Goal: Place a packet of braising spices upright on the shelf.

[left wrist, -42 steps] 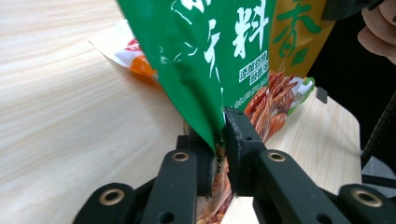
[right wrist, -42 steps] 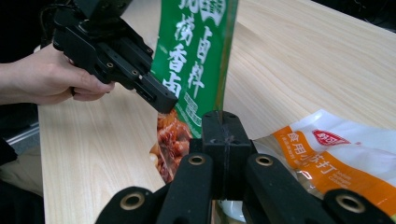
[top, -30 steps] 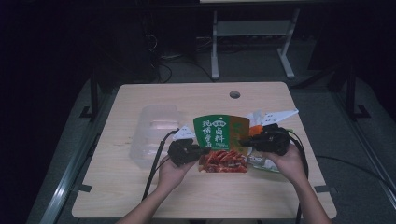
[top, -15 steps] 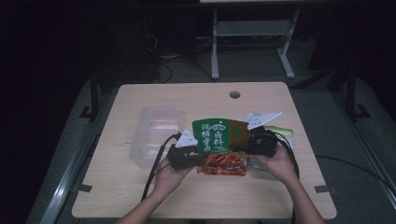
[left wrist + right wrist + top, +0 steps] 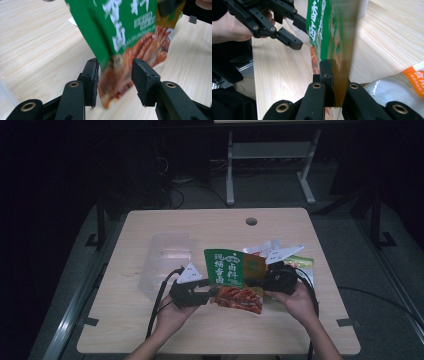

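A green snack packet [image 5: 232, 272] with red food pictured at its bottom hangs above the table [image 5: 150, 330]. My right gripper [image 5: 252, 282] is shut on the packet's right edge, and in the right gripper view both jaws of the right gripper [image 5: 337, 75] pinch the packet [image 5: 329, 30] edge-on. My left gripper [image 5: 212, 292] is at the packet's lower left corner. In the left gripper view the jaws of the left gripper [image 5: 115, 72] have just been opening. The packet [image 5: 125, 32] hangs between them with a gap at the right jaw.
A clear plastic container [image 5: 167, 257] sits on the table left of the packet. More packets [image 5: 300, 262] lie behind my right hand, one of them white and orange [image 5: 409, 77]. A cable hole [image 5: 251, 221] is near the far edge.
The left gripper's jaws have opened off the packet's corner. Both hands and the packet have drifted slightly toward the near edge of the table.
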`<state>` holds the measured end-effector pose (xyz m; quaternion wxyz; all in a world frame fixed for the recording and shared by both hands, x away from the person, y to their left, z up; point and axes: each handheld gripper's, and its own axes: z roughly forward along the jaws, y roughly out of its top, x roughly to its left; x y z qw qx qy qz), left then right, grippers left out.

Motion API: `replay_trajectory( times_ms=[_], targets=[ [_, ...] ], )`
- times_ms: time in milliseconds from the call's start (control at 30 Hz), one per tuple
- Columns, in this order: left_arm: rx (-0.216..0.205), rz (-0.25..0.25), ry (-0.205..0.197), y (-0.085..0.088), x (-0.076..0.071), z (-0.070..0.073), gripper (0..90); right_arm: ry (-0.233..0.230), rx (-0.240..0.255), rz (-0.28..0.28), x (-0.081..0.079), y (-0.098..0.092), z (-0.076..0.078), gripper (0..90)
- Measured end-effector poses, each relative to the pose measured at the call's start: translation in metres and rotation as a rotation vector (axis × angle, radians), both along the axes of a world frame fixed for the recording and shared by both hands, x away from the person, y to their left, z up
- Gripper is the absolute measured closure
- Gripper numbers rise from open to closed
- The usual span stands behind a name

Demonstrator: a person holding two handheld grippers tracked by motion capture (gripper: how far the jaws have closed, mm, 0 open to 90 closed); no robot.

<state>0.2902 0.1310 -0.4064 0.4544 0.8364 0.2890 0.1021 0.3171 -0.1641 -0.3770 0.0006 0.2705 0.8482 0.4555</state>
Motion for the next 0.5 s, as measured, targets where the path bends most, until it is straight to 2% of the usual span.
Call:
replay_trajectory(
  times_ms=[167, 300, 500],
  targets=[
    [0.014, -0.007, 0.000, 0.007, -0.005, -0.003, 54.7, -0.012, -0.008, -0.020, -0.001, -0.001, 0.004, 89.8],
    [0.033, -0.019, -0.015, 0.011, -0.010, -0.004, 52.8, -0.024, -0.009, -0.030, -0.001, 0.001, 0.009, 89.8],
    [0.020, -0.028, -0.006, 0.016, -0.018, -0.006, 50.4, -0.035, -0.012, -0.039, 0.002, 0.005, 0.014, 89.8]
  ],
)
